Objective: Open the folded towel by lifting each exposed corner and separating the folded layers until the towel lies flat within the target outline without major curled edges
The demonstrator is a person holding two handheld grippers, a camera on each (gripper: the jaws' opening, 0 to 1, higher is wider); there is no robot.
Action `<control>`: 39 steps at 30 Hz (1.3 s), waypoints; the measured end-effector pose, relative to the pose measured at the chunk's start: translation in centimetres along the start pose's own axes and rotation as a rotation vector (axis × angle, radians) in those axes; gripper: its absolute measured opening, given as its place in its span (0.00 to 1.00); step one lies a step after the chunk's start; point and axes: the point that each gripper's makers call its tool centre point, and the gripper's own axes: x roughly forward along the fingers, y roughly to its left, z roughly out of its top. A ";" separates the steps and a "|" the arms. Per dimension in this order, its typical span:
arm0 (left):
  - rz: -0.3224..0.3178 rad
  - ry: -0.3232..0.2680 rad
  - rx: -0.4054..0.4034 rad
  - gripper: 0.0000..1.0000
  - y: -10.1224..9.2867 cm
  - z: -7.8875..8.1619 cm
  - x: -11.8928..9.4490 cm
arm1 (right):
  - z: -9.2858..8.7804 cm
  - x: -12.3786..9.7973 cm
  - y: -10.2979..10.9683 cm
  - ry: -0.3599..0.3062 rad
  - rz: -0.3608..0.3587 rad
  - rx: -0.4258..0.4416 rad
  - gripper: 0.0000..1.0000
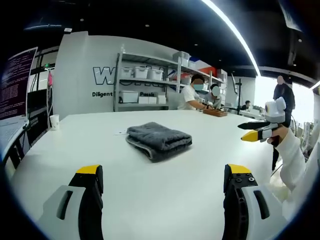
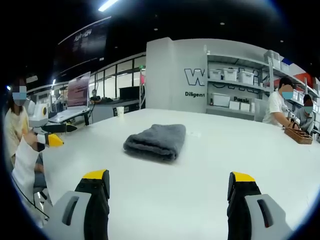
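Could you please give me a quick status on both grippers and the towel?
Left gripper open, right gripper open, both short of the towel. Grey towel folded on the white table, untouched. Nothing in the way.

Folded grey towel (image 2: 156, 141) on white table (image 2: 210, 165), well beyond wide-open right tool (image 2: 169, 186).

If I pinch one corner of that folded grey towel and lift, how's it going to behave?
The grey towel looks soft and thick, with rounded, sagging folds, so it will probably drape limply rather than hold shape. Stacked layers may cling and lift together. On the smooth white table it may slide when pushed.
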 end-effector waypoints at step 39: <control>0.011 -0.006 0.012 1.00 -0.9 0.3 -0.7 | 5.9 9.6 6.1 0.043 0.281 -0.539 0.86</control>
